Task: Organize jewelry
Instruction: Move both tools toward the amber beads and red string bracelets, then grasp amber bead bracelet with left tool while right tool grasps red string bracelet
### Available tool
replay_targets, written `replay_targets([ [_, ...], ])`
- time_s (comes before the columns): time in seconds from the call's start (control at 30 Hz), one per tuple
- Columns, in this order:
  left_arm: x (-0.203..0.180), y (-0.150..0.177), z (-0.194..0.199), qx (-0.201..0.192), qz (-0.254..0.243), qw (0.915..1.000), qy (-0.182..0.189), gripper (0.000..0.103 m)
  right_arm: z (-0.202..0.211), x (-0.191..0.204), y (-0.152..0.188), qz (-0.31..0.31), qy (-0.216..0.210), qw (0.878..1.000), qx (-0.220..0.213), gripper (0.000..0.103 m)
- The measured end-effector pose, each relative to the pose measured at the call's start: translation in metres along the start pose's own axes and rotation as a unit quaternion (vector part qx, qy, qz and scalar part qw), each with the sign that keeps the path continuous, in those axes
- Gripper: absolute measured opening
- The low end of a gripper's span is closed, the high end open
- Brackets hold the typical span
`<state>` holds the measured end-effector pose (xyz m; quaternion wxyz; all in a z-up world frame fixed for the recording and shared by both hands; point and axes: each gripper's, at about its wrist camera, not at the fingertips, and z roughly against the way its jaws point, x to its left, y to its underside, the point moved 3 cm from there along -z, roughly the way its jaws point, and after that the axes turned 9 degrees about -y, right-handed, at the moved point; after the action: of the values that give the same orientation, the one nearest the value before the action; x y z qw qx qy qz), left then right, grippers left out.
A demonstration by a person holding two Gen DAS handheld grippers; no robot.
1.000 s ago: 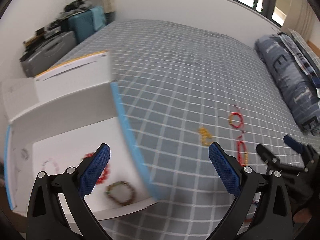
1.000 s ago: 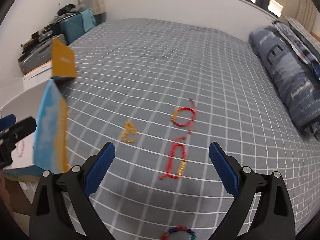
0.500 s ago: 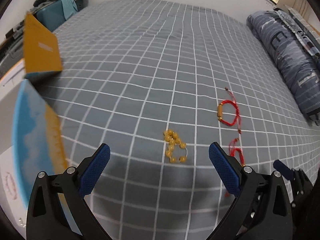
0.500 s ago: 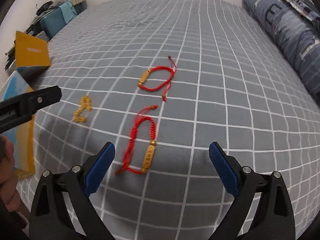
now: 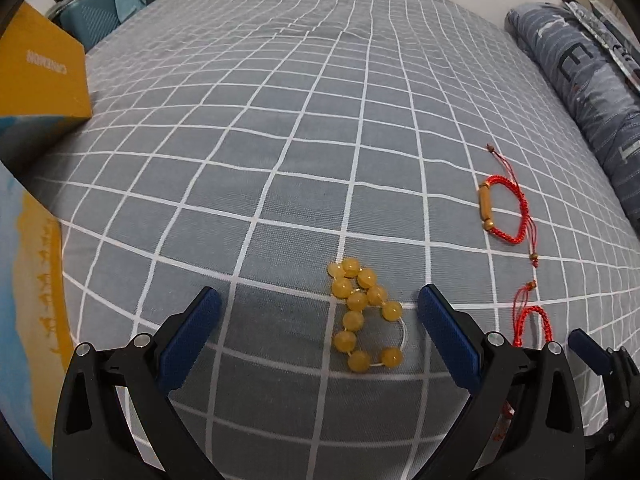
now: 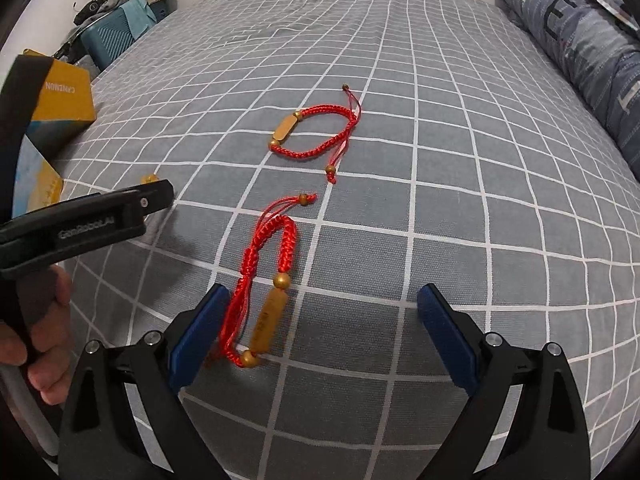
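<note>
While both tools hover low over a grey checked bedspread (image 5: 304, 128), the left gripper (image 5: 318, 326) spreads its jaws wide around a yellow bead bracelet (image 5: 362, 314) lying between its blue pads. The right gripper (image 6: 324, 326), equally agape, has a red cord bracelet (image 6: 266, 280) at its left pad; a second red bracelet (image 6: 316, 132) lies at twelve o'clock beyond.
</note>
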<state>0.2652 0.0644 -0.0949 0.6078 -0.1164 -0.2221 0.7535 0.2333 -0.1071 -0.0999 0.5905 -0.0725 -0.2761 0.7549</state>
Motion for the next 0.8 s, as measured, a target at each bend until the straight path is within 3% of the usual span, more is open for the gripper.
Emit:
replay_targets([
  [0.1, -0.001, 0.0, -0.001, -0.002, 0.001, 1.0, -0.008, 0.095, 0.001, -0.001, 0.001, -0.003, -0.002, 1.0, -0.002, 0.091],
  [0.2, -0.004, 0.001, 0.001, -0.006, -0.008, 0.9998, -0.017, 0.086, 0.002, -0.001, 0.002, 0.001, -0.001, 1.0, -0.003, 0.089],
  [0.5, -0.011, 0.008, 0.009, -0.01, -0.02, 0.9995, -0.022, 0.048, 0.005, 0.001, 0.002, 0.009, 0.004, 1.0, 0.0, 0.063],
  [0.6, -0.012, 0.01, 0.011, -0.01, -0.023, 0.9995, -0.02, 0.037, 0.007, 0.001, 0.001, 0.011, 0.005, 1.0, -0.002, 0.052],
  [0.63, -0.013, 0.01, 0.011, -0.009, -0.025, 0.9995, -0.019, 0.031, 0.007, 0.001, 0.001, 0.012, 0.006, 1.0, -0.002, 0.047],
  [0.67, -0.013, 0.01, 0.012, -0.009, -0.027, 0.9994, -0.018, 0.018, 0.007, 0.001, 0.002, 0.012, 0.008, 1.0, -0.003, 0.04],
  [0.7, -0.014, 0.011, 0.013, -0.011, -0.03, 0.9993, -0.019, 0.017, 0.007, 0.001, 0.002, 0.013, 0.011, 1.0, -0.003, 0.034],
  [0.77, -0.014, 0.011, 0.016, -0.018, -0.042, 0.9987, -0.021, 0.009, 0.008, 0.002, 0.001, 0.021, 0.019, 1.0, -0.003, 0.009],
  [0.8, -0.013, 0.011, 0.017, -0.02, -0.042, 0.9987, -0.02, 0.009, 0.009, 0.002, 0.001, 0.024, 0.023, 0.999, -0.005, 0.008],
])
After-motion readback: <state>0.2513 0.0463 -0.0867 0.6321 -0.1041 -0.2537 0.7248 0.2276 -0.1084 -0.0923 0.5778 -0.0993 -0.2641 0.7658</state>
